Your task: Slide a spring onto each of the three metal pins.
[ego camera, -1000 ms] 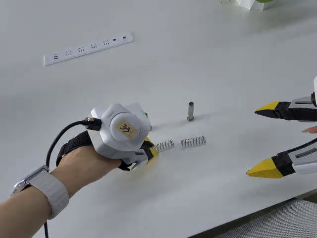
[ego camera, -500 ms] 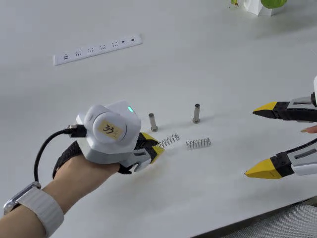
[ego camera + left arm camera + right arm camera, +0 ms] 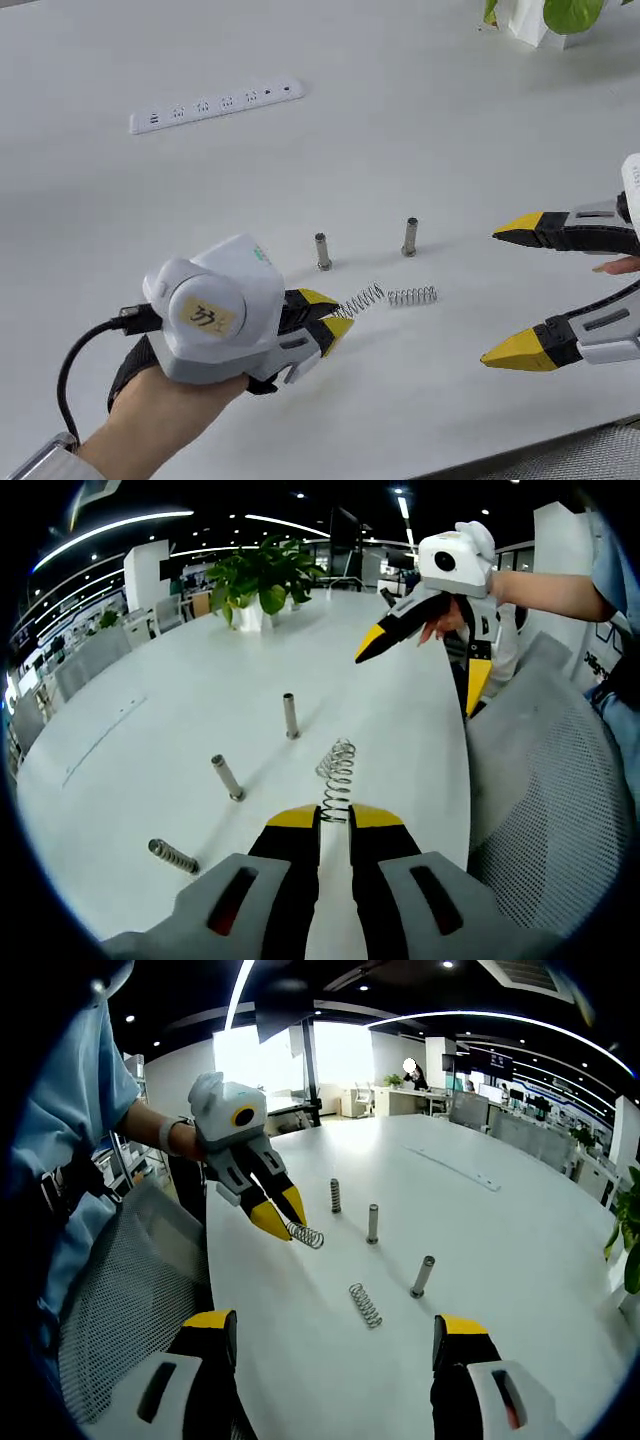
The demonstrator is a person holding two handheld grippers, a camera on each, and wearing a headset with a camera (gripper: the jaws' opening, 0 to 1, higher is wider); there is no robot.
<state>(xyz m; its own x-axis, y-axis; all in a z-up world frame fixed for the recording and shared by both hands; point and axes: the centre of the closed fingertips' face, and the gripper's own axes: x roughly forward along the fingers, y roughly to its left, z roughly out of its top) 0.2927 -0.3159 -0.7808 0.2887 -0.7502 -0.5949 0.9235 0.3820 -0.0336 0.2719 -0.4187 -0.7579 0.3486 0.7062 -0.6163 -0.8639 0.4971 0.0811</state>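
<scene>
Left tongs [image 3: 335,312] clenched on one spring [image 3: 360,299] by its end, right tongs [image 3: 490,297] released — advise turning it upright, bore centred over the nearer pin [image 3: 322,251], before lowering.

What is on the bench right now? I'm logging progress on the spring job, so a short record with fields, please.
left gripper: shut on one end of the held spring
right gripper: open, holding nothing
loose spring: lying on the table
left bare pin: upright, no spring
right bare pin: upright, no spring
third pin: upright, spring already on it
pins left to fit: two
</scene>
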